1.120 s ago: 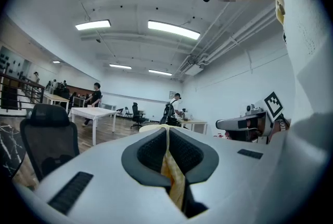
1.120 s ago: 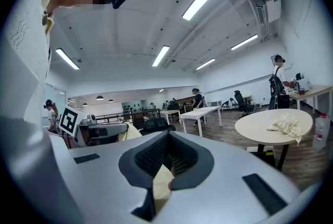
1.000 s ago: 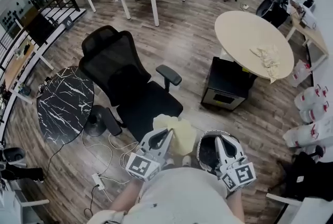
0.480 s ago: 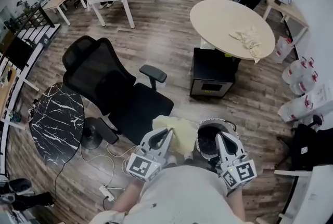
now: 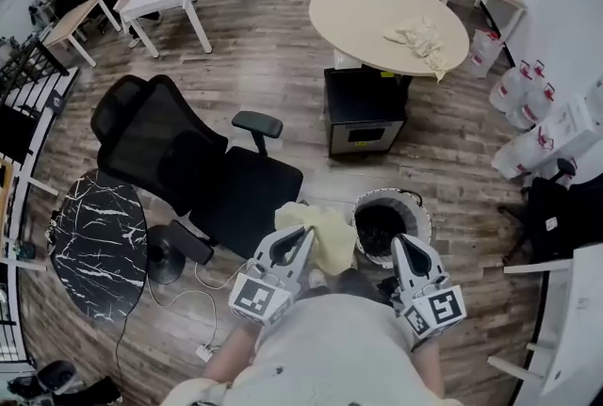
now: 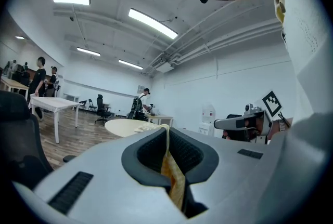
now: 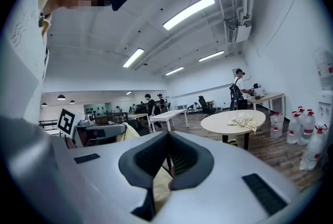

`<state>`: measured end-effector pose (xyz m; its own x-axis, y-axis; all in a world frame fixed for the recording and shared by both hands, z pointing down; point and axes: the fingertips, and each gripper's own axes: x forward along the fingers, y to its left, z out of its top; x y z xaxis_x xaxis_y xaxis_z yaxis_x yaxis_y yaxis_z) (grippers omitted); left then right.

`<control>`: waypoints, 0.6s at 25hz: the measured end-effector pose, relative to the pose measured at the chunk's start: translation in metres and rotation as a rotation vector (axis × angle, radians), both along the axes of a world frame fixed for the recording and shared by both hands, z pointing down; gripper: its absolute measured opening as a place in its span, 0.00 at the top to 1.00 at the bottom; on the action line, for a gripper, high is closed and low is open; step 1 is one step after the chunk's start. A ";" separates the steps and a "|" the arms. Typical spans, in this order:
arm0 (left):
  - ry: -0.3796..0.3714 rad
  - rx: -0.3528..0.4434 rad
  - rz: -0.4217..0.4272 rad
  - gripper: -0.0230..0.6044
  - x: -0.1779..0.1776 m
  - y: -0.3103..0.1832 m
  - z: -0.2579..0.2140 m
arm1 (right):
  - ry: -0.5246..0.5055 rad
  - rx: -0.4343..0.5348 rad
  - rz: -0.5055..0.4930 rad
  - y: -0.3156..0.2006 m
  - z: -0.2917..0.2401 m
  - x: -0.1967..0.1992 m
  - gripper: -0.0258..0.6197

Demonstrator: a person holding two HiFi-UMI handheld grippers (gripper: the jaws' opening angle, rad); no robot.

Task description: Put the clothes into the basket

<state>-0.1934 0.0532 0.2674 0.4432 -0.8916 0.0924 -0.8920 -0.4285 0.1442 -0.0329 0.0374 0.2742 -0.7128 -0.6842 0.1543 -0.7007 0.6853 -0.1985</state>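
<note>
Round table [image 5: 377, 18] had swung toward 12 o'clock. Head view: yellow cloth [image 5: 325, 239] hung at 9 o'clock of the basket [image 5: 419, 206], mid-carry. Left gripper view: my left claw [image 6: 166, 137] pinched it. Right gripper view: my right claw [image 7: 166, 140] clamped the basket; next, probably, drop it in.

Soft, crumpled yellow cloth [image 5: 325, 235]; smooth matt plastic on left gripper [image 5: 300, 236] and right gripper [image 5: 403, 246]; faintly shiny wood-plank floor [image 5: 273, 65]; glossy black marble-look table [image 5: 94, 244]; basket [image 5: 415, 206] material unclear.

Yellow cloth [image 5: 325, 235]; dark basket [image 5: 420, 206] (rim seemingly white).
</note>
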 end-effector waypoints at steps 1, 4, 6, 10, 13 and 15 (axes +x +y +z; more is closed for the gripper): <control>0.001 0.001 0.012 0.91 0.001 0.002 0.001 | 0.000 -0.001 0.011 0.004 0.001 0.001 0.95; 0.004 0.007 0.046 0.91 0.002 0.005 0.005 | -0.001 -0.006 0.039 0.009 0.000 0.001 0.95; 0.009 0.001 0.060 0.91 0.004 0.008 0.003 | 0.002 -0.007 0.051 0.010 -0.002 0.002 0.95; 0.006 0.008 0.067 0.91 0.003 0.006 0.003 | 0.006 -0.011 0.060 0.007 -0.002 0.002 0.95; 0.010 -0.028 0.060 0.91 0.008 0.000 0.012 | 0.013 -0.005 0.060 0.006 -0.003 0.006 0.95; 0.017 -0.044 0.070 0.91 0.017 -0.006 0.016 | 0.010 0.000 0.075 0.006 -0.003 0.014 0.95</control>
<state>-0.1766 0.0471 0.2838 0.5061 -0.8537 0.1231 -0.8574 -0.4825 0.1788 -0.0190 0.0436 0.2712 -0.6582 -0.7353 0.1616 -0.7518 0.6310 -0.1911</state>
